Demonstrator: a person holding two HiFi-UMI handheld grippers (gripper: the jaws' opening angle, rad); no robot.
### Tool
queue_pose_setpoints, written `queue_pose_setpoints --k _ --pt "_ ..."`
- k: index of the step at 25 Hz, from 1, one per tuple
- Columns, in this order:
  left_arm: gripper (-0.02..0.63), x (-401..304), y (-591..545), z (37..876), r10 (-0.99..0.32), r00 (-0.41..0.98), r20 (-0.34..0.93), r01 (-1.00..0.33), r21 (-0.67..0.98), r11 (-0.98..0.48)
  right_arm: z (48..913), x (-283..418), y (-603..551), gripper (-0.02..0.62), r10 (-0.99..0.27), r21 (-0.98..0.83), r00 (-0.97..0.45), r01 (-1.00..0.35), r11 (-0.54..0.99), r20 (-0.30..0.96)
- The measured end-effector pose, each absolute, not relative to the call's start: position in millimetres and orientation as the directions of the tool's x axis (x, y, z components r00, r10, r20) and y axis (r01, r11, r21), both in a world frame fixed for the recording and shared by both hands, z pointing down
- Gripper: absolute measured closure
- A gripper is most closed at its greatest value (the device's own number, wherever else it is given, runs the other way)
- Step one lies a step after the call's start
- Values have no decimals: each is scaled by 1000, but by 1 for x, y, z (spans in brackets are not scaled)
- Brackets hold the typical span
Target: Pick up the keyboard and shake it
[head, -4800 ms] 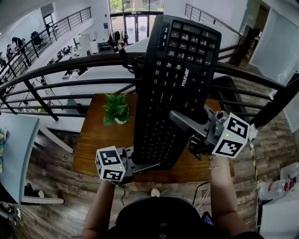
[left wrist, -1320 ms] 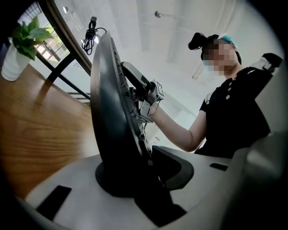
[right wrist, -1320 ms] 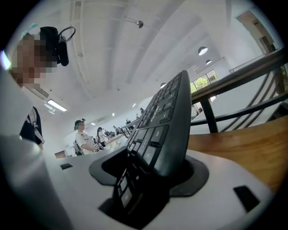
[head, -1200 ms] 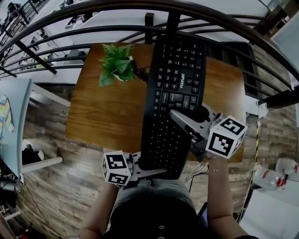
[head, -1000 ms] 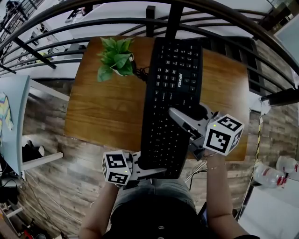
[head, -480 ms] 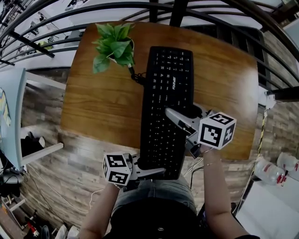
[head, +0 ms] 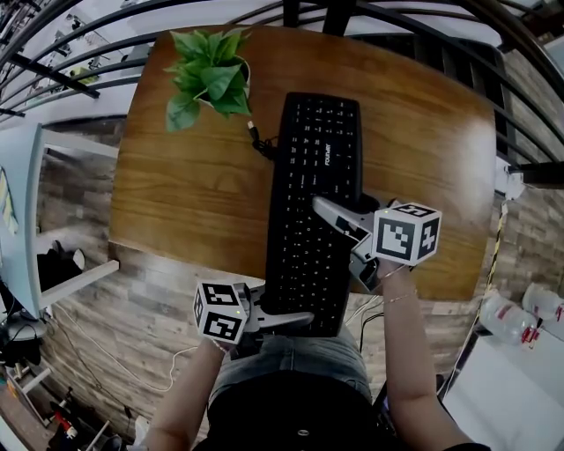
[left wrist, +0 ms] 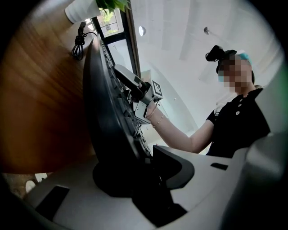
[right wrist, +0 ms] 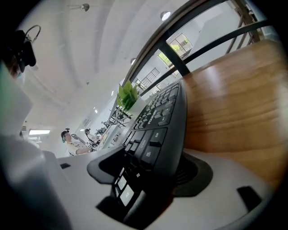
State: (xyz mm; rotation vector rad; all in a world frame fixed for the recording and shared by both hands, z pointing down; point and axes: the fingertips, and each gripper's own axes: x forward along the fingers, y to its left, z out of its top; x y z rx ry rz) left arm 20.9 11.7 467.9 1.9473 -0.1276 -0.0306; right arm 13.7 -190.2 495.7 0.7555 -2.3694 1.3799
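Observation:
A black keyboard lies lengthwise, low over the wooden table, its near end past the table's front edge. Whether it rests on the wood I cannot tell. My left gripper holds that near end; its jaws are easing open, with the keyboard still between them and touching both. My right gripper clamps the right edge about midway, one jaw on the keys, the other underneath and hidden. Keys fill the right gripper view between its jaws. The right gripper also shows in the left gripper view.
A potted green plant stands at the table's far left, with a coiled cable between it and the keyboard. A dark metal railing runs behind the table. Plastic bottles lie on the floor at right.
The keyboard, earlier raised upright toward the camera, has come down flat over the table. Both grippers have stayed on it, and the view has tipped further down.

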Motion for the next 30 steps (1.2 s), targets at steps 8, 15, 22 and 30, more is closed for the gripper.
queue_pose_setpoints --k 8,15,22,30 --pt "469 16 7 468 -81 996 25 -49 949 -313 508 14 -194 307 -276 -726 -801 -599 339 532" --pt "468 22 11 466 -81 996 26 -48 960 -277 512 20 -189 307 -259 -729 -792 -610 310 553" --pt "469 13 11 466 -80 996 28 -47 966 -253 516 11 -189 305 -268 -729 -788 -614 303 554" --pt "466 13 10 459 -55 997 46 -58 967 -247 515 16 -189 301 -235 -761 -814 -580 292 531"
